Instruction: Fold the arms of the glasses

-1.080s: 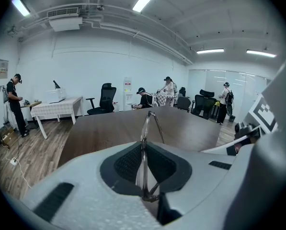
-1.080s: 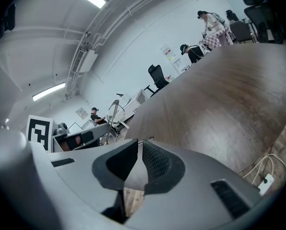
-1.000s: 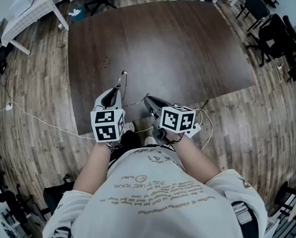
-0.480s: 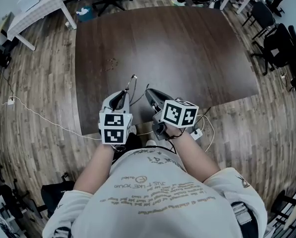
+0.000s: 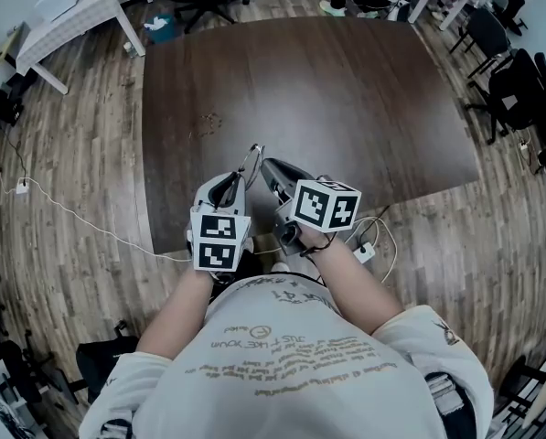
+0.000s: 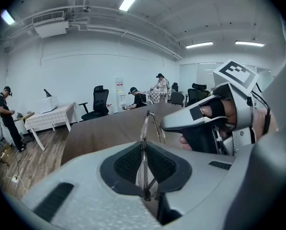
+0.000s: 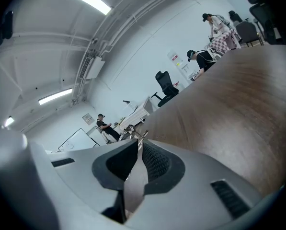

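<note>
1. Looking down through the head view, find both tools at the 6 o'clock edge of the dark wooden surface [image 5: 346,99]. They sit just beside each other with their tips pointing toward 12 o'clock.
2. Check your left tool [image 6: 143,150]. Its dark pads are pressed together on the thin wire frame of the glasses [image 6: 150,122]. The frame stands edge-on out of the pads and rises past the tips toward 12 o'clock.
3. Check your right tool [image 7: 137,145]. Its jaws are drawn together at the tips, and a thin metal piece of the glasses pokes out between them. You cannot tell which part of the frame this is.
4. Note where the glasses are. In the head view they span the small gap between the two sets of tips, at 12 o'clock from the left tool and 10 o'clock from the right tool.
5. In the left gripper view, the right tool lies at 3 o'clock with its tip just beside the frame. Your hand [image 6: 214,111] is wrapped around its grip.
6. Each marker cube rides at the 6 o'clock end of its tool: the left cube [image 5: 219,240] and the right cube [image 5: 326,206].
7. Around the surface, a white table [image 5: 71,7] stands at 10 o'clock. Office chairs [image 5: 515,67] stand at 2 o'clock. A white cable [image 5: 71,218] runs across the wood floor at 8 o'clock.
</note>
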